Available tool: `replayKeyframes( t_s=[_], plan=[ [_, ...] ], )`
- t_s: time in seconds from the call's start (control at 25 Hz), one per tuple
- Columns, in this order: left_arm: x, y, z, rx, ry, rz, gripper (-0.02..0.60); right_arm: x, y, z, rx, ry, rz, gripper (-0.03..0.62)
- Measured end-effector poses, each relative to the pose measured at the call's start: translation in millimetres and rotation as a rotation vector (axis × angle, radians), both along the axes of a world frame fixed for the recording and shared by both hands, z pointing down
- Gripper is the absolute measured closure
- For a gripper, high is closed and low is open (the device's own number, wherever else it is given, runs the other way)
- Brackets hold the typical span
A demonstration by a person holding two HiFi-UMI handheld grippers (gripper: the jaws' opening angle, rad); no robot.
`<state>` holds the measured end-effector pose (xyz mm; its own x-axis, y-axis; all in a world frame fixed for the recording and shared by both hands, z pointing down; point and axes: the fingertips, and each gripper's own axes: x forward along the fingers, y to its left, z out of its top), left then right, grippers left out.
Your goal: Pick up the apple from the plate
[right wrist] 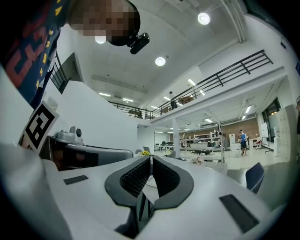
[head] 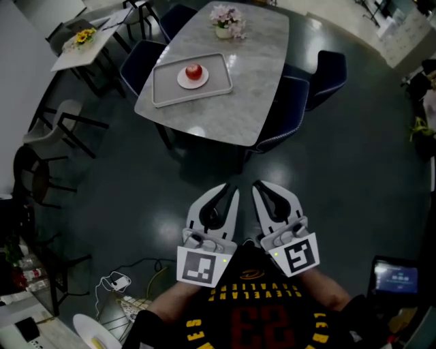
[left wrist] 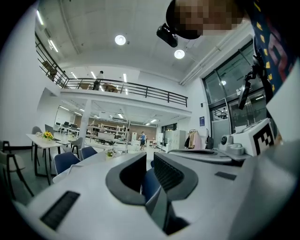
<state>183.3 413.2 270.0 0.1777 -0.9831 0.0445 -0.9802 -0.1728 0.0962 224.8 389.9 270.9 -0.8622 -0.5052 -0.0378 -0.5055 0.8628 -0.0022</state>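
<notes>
A red apple (head: 193, 71) rests on a small white plate (head: 184, 81), which sits in a grey tray (head: 163, 92) on a marble-topped table (head: 238, 88) far ahead in the head view. Both grippers are held low, close to my body and well short of the table. My left gripper (head: 234, 191) (left wrist: 150, 157) has its jaws together with nothing between them. My right gripper (head: 257, 185) (right wrist: 151, 159) is likewise shut and empty, beside the left one. Neither gripper view shows the apple; both look level across a large hall.
Dark blue chairs (head: 310, 85) stand around the table, and a pot of pink flowers (head: 227, 20) sits at its far end. A small white table with yellow flowers (head: 85, 37) and black chairs (head: 48, 146) stand at the left. Cables (head: 116, 281) lie on the dark floor.
</notes>
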Motion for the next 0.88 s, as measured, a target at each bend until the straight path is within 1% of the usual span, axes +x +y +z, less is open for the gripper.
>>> replayKeyframes(
  t_s=[0.2, 0.4, 0.64, 0.76, 0.88],
  plan=[
    [-42.2, -34.0, 1.2, -0.02, 0.009, 0.015, 0.532, -41.9, -34.3, 6.1, -0.027, 0.025, -0.003, 0.588],
    [-97.1, -54.2, 9.9, -0.046, 0.065, -0.016, 0.532, -89.7, -57.5, 14.8, -0.057, 0.041, -0.018, 0.588],
    [-158.3, -70.3, 13.4, -0.031, 0.089, -0.044, 0.532, -139.3, -80.2, 17.3, -0.074, 0.051, -0.013, 0.587],
    [-178.0, -72.5, 15.0, -0.025, 0.094, -0.042, 0.532, -156.0, -84.3, 18.8, -0.086, 0.049, -0.012, 0.586],
    [-189.8, -71.6, 17.8, -0.028, 0.1, -0.039, 0.532, -166.1, -87.5, 22.9, -0.116, 0.039, -0.003, 0.586]
  ],
)
